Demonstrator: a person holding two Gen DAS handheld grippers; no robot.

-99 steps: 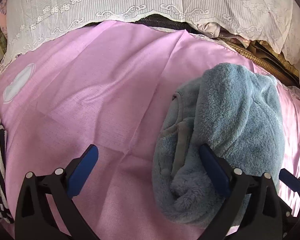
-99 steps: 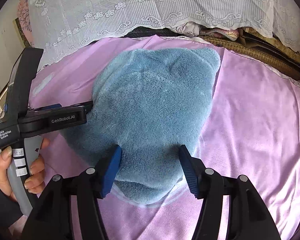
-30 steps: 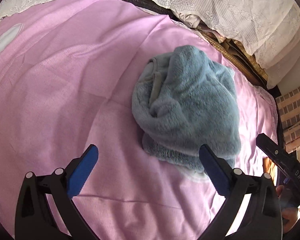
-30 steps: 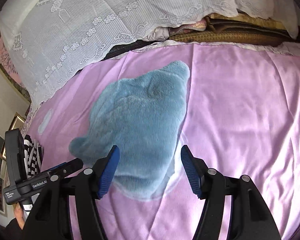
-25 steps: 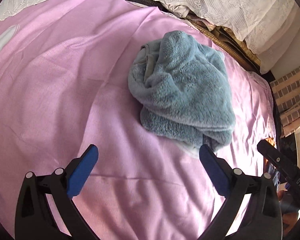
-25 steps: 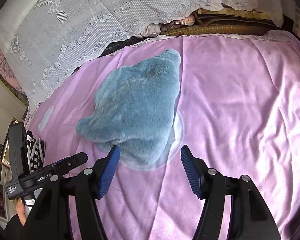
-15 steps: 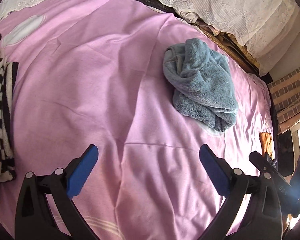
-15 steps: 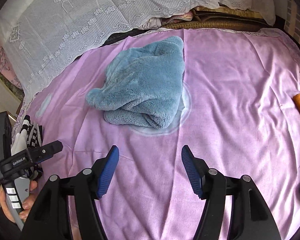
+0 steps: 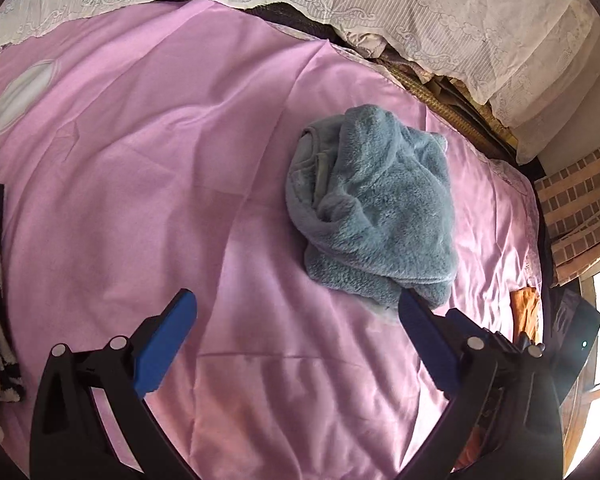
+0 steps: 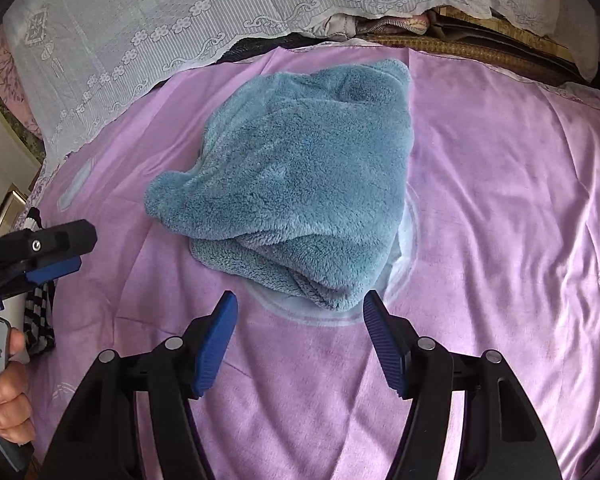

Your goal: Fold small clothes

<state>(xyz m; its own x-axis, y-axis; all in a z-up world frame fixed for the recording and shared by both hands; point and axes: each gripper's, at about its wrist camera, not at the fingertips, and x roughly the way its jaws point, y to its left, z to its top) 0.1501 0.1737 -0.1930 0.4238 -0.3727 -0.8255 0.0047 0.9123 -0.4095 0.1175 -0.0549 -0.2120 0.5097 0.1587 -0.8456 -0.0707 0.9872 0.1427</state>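
Pink sheet (image 10: 500, 200) covers the whole bed, a wide flat surface suited to folding, with white lace cloth (image 10: 140, 40) along the top of the frame. Centre-frame lies the blue fleece garment (image 10: 300, 184), doubled into a loose bundle, so probably folded. Right gripper (image 10: 298, 312) and left gripper (image 9: 296, 312) hover just short of it, jaws spread, holding nothing.
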